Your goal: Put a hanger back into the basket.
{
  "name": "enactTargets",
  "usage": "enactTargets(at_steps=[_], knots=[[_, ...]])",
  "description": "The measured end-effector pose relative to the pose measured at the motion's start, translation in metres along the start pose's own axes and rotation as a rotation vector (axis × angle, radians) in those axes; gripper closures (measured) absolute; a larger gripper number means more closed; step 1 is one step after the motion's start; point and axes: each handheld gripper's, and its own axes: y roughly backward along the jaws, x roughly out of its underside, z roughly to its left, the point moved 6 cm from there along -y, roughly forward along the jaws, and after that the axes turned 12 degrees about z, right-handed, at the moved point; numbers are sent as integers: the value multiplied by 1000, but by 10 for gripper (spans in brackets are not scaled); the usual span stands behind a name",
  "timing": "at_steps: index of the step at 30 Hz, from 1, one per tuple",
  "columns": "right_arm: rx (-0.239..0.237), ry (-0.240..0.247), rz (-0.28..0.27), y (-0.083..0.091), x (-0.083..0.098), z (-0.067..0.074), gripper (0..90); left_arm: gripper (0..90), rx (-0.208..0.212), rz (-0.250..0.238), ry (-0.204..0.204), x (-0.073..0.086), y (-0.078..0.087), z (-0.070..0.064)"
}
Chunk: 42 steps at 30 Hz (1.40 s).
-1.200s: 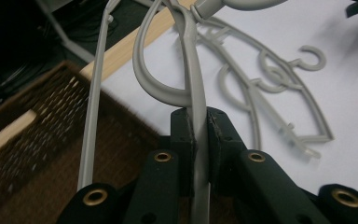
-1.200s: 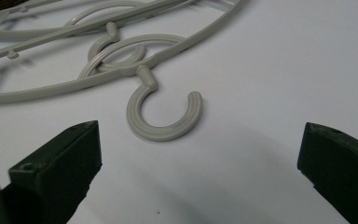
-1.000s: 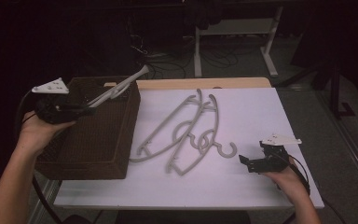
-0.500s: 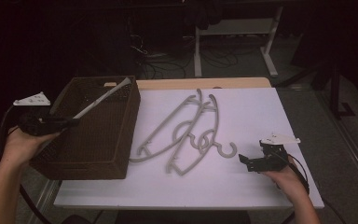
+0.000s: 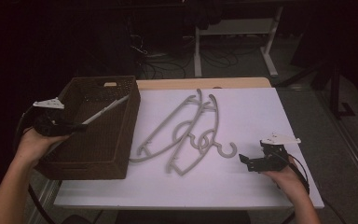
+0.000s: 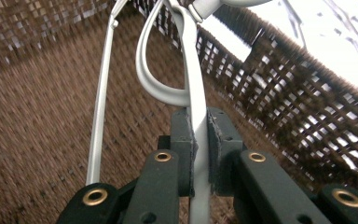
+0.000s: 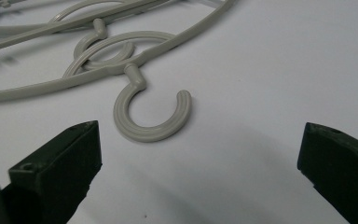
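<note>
My left gripper (image 5: 80, 125) hangs over the left rim of a brown woven basket (image 5: 131, 122), shut on a grey plastic hanger (image 5: 106, 109) that slants down into it. In the left gripper view the pads clamp the hanger's flat bar (image 6: 198, 122), and its curved hook (image 6: 154, 84) lies just ahead over the basket floor (image 6: 42, 116). Two more grey hangers (image 5: 186, 133) lie crossed on the white table top (image 5: 261, 112). My right gripper (image 5: 245, 160) rests on the table to their right, open. Ahead of its wide jaws lies a hanger hook (image 7: 149, 122).
The basket wall (image 6: 289, 98) rises close on the right of the held hanger. The table's right edge (image 5: 303, 154) is near my right hand. Behind the table stands a white frame leg (image 5: 270, 56) amid cables on a dark floor.
My left hand has sunk and drawn back to the left, bringing the held hanger from above the basket rim down inside it. The right gripper has stayed put.
</note>
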Motion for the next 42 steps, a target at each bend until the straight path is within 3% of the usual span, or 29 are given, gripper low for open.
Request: enactTargets(at_steps=[3, 6, 8, 10, 11, 21, 26, 32, 42], knots=[[1, 3, -1, 0, 0, 0, 0, 820, 30, 0, 11, 4, -6, 2], [2, -1, 0, 0, 0, 0, 0, 809, 17, -15, 8, 7, -6, 4], [1, -2, -1, 0, 0, 0, 0, 700, -9, -13, 17, 10, -6, 7], [1, -2, -1, 0, 0, 0, 0, 687, -9, -13, 17, 10, -6, 7], [2, 0, -1, 0, -1, 0, 0, 639, -17, -24, 26, 10, -3, 10], [0, 4, -1, 1, -1, 1, 0, 372, -14, -93, 29, -1, 2, 5], [-2, 5, -4, 1, -1, 1, 0, 259, -6, -131, 17, -12, 3, -3], [-2, 9, -7, 2, -2, 1, 0, 207, 14, -170, 19, -25, 8, -16], [-8, 17, -2, 0, -4, 4, 0, 125, 30, -214, -17, -58, 13, -49]])
